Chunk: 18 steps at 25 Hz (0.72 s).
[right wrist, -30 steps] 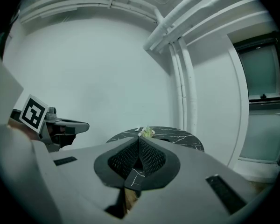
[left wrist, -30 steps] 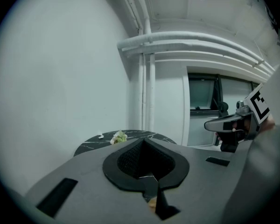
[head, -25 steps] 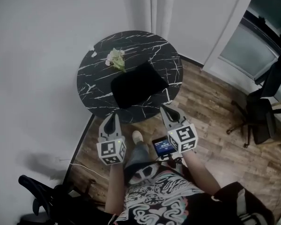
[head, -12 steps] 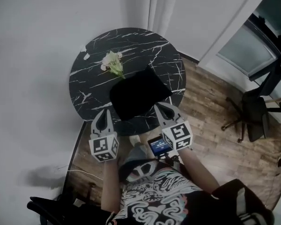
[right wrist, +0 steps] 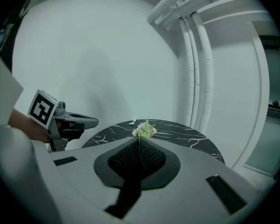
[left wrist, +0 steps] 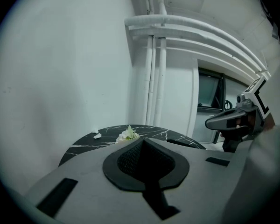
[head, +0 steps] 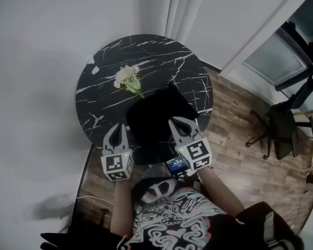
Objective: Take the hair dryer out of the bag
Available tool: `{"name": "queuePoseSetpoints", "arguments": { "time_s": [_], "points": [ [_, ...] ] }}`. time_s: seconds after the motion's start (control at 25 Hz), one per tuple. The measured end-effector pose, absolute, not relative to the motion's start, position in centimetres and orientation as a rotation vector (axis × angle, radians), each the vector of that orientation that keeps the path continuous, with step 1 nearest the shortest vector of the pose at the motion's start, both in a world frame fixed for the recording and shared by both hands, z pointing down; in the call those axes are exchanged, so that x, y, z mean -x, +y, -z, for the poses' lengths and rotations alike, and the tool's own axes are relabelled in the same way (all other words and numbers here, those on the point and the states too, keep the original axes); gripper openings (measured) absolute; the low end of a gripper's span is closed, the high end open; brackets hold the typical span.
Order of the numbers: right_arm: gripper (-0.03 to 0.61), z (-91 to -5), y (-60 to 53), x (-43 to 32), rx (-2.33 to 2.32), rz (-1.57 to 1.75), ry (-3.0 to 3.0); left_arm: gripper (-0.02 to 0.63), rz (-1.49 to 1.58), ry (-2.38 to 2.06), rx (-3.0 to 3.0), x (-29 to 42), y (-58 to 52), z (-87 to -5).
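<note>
At round black marble table [head: 96, 85] edge, L gripper [head: 118, 129] & R gripper [head: 179, 124], shut/empty, flank soft black bag [head: 156, 111]: approach step; next: open jaws, find bag mouth.

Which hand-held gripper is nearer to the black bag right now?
Right. In the head view, the tip of the right hand-held gripper overlaps the near right edge of the black bag. The left hand-held gripper sits just off the bag's left side.

Setting: small office or studio corner, sparsely furnished. Round black marble tabletop [head: 109, 82]; wood-plank floor [head: 235, 165]; black swivel chair [head: 280, 134]; bare white walls [head: 36, 87]; white pipes [left wrist: 156, 78].
</note>
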State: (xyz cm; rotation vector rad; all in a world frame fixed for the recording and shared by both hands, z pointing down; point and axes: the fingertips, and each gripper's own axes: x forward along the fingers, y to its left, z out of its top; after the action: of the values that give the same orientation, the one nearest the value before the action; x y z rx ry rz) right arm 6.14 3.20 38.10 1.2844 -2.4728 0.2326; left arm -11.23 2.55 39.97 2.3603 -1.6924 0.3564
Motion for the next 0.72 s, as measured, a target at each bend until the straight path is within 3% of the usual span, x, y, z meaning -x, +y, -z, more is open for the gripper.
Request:
{"name": "queuePoseSetpoints", "arguments": {
  "time_s": [0.72],
  "points": [
    [0.020,-36.3,1.7,-2.4,-1.332,-0.201,-2.538,0.015,-0.453,-1.521,-2.449,11.8,0.9,-44.3]
  ]
}}
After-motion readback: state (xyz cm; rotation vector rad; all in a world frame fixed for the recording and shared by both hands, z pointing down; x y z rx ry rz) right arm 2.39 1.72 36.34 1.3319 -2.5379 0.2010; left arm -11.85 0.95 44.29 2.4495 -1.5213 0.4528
